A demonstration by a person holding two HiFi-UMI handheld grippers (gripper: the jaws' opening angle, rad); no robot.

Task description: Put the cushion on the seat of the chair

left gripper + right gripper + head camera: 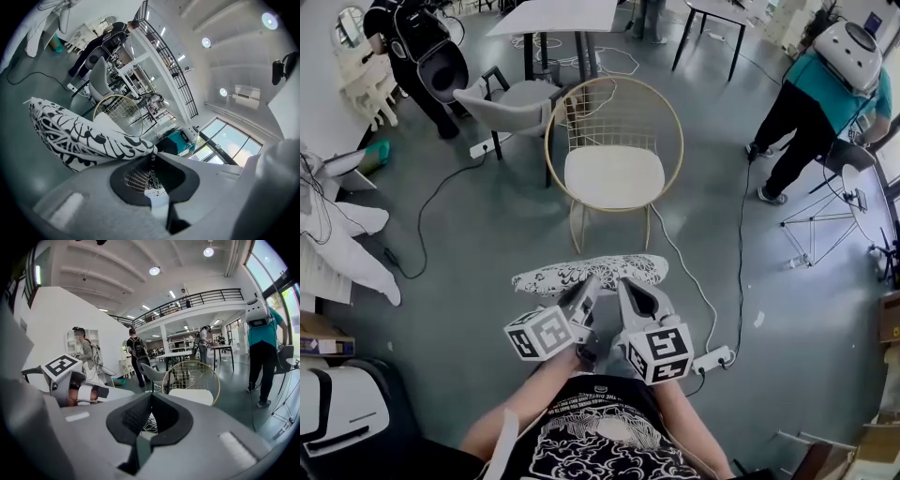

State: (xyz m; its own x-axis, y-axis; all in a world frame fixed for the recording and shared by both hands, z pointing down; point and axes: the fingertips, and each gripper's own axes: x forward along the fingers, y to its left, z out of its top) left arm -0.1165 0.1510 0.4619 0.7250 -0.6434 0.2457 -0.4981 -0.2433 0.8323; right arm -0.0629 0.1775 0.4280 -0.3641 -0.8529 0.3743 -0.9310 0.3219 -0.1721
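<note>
There is one cushion (pixel 591 272), white with a black pattern. It is in the air, lying almost flat above the grey floor (pixel 487 244), just in front of the person. It is not yet on the seat.

There are two chairs. The gold wire chair (pixel 614 176) with the bare white seat stands at 12 o'clock from the cushion and apart from it. A grey chair (pixel 511 101) is at 10 o'clock behind the wire chair.

There are two grippers, and both are at the near edge of the cushion. The jaws of the left gripper (pixel 152 158) are closed on the edge, and the cushion spreads out toward its 10 o'clock. The jaws of the right gripper (pixel 151 397) meet at the tips, and a little white fabric with dark lines shows in the gap below them.

The two grippers are side by side, close together, with the marker cubes facing up. They point to 12 o'clock, toward the wire chair. Two bare forearms (pixel 520 403) come in from 6 o'clock.
</note>
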